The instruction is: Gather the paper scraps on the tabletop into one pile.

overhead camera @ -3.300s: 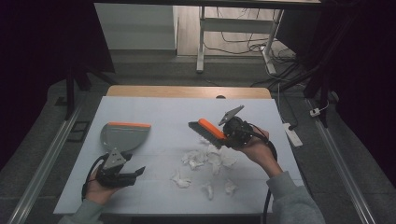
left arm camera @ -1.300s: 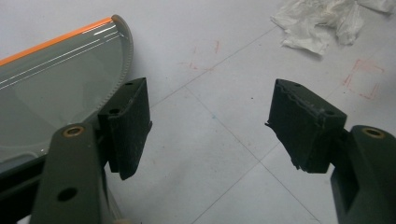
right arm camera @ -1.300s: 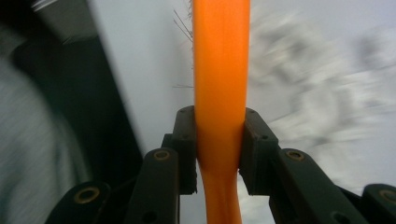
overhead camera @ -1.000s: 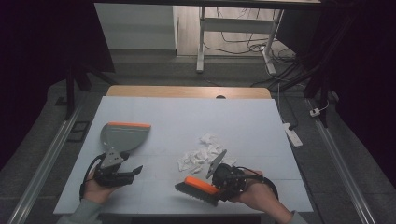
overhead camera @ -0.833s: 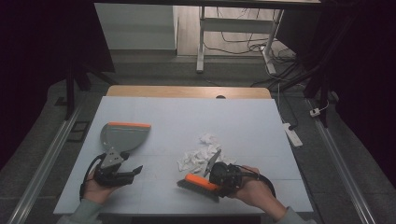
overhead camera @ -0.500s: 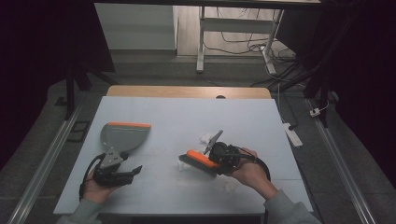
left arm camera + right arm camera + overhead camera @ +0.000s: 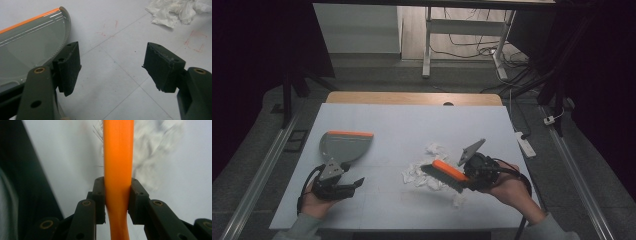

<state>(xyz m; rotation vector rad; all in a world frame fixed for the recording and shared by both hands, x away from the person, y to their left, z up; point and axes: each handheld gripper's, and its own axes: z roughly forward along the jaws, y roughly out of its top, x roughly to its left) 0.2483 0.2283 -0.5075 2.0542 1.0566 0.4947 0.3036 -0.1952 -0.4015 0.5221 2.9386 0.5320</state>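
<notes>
Plainly, the work in hand is sweeping crumpled paper toward a dustpan; taken left to right in the high view, the left gripper (image 7: pixel 354 184) sits near the table's (image 7: pixel 412 112) near-left corner with its jaws standing wide and nothing between them; the grey dustpan (image 7: pixel 343 146) with its orange lip lies just beyond it, at about twelve o'clock from that hand.

Next, the heap of white paper scraps (image 7: pixel 424 172) lies a little right of the table's middle, roughly three o'clock from the dustpan and well apart from it; one stray scrap (image 7: pixel 457 201) sits nearer the front edge, at about five o'clock from the heap.

The right gripper (image 7: pixel 472 172) is clamped on the orange handle of the brush (image 7: pixel 447 175), whose head reaches out toward nine o'clock over the heap.

By my judgement the scraps are very light, soft and prone to scatter, so gentle strokes suit them; the brush looks stiff, light plastic, best gripped well down the handle; the dustpan is rigid and likely to slide on the smooth top unless steadied at its handle.

The right gripper view shows the pads (image 7: pixel 99 195) pinching the brush handle (image 7: pixel 117 170) squarely, and stray bristles; the left gripper view shows the dustpan's toothed edge (image 7: pixel 37 47) and red marks (image 7: pixel 197 41) on the table, too fine for the high view, which alone gives the whole layout.
</notes>
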